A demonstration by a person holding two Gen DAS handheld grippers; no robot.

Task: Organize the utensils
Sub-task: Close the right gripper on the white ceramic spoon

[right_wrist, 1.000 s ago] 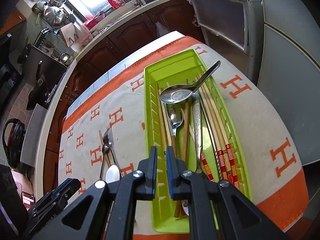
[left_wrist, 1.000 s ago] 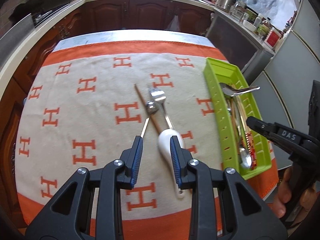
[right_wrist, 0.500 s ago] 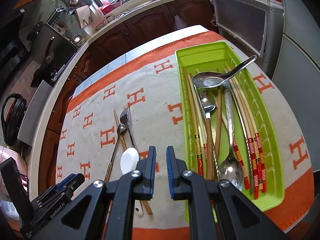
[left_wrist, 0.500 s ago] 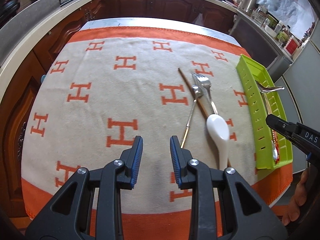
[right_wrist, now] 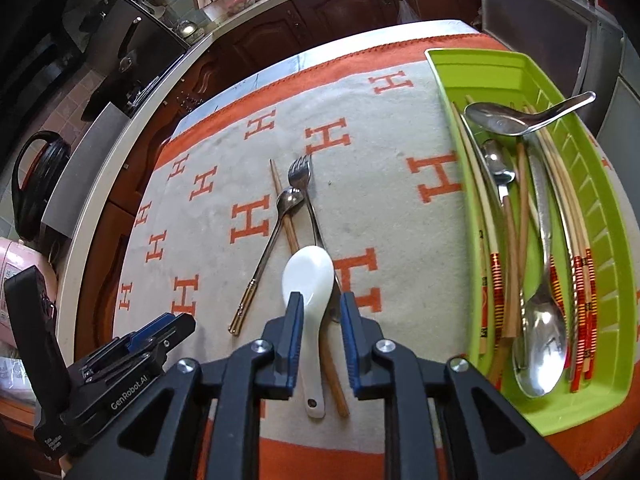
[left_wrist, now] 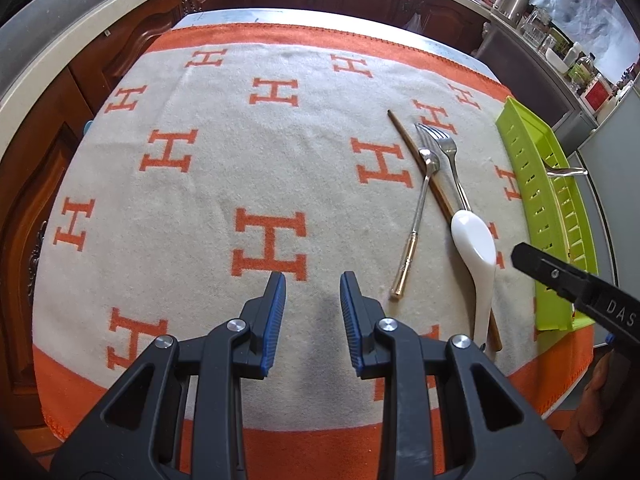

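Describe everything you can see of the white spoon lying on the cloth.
The white spoon looks like glossy ceramic: a deep oval bowl and a short handle with a small hole near its end. It lies on the H-patterned cloth, across a wooden chopstick and over the fork handle. The open right gripper straddles its handle without visibly gripping.

Glossy white ceramic-looking spoon [right_wrist: 308, 276] beside shiny metal fork [right_wrist: 300, 176], matt wooden chopstick [right_wrist: 286, 220]; fuzzy woven cloth [right_wrist: 380, 208] beneath; smooth green plastic tray [right_wrist: 496, 64].

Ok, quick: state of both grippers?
Left gripper: open, holding nothing.
Right gripper: open, jaws either side of the white spoon, not gripping.
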